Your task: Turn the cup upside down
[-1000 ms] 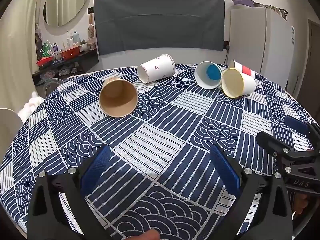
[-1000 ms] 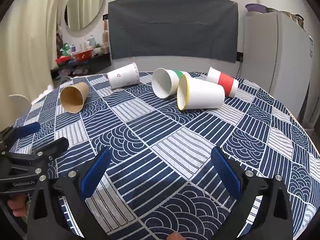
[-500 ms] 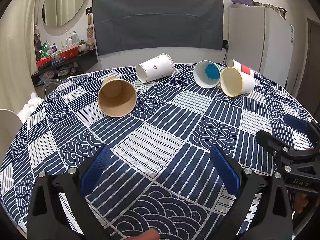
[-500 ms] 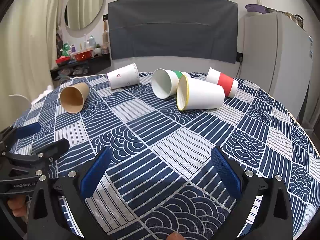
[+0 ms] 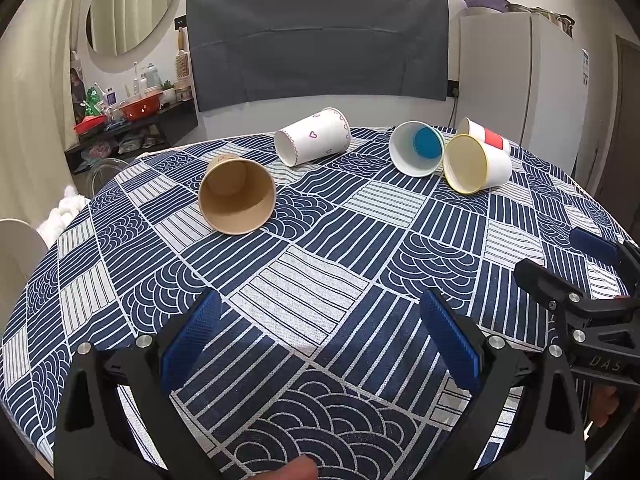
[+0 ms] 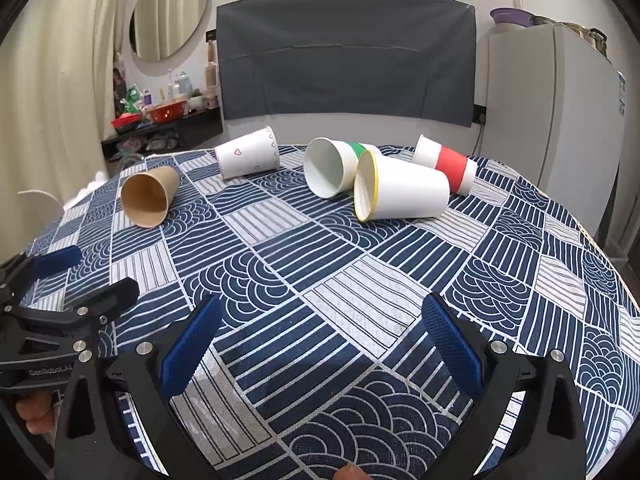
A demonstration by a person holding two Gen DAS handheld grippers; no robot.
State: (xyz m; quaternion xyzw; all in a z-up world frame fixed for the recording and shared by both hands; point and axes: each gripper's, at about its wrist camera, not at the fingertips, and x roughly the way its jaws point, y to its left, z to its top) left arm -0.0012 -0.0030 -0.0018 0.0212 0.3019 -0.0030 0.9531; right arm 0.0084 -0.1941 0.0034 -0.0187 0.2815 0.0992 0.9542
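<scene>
Several paper cups lie on their sides at the far part of the table. A brown cup [image 5: 237, 196] [image 6: 149, 197] lies at the left, mouth toward me. A white cup with hearts [image 5: 313, 141] [image 6: 249, 153] lies behind it. A green-banded white cup [image 5: 416, 154] [image 6: 334, 166], a yellow-rimmed white cup [image 5: 476, 169] [image 6: 402, 192] and a red-banded cup [image 5: 486, 136] [image 6: 446, 164] lie together at the right. My left gripper [image 5: 320, 344] is open and empty near the table's front. My right gripper [image 6: 320, 344] is open and empty, to the right of the left one.
The round table carries a blue and white patterned cloth [image 5: 340, 264]. A white fridge [image 6: 552, 120] stands at the back right. A dark shelf with bowls and bottles [image 5: 132, 120] stands at the back left. A chair back [image 5: 16, 248] is at the table's left.
Both grippers have stayed almost still, with only a slight shift of view. The cups have not moved.
</scene>
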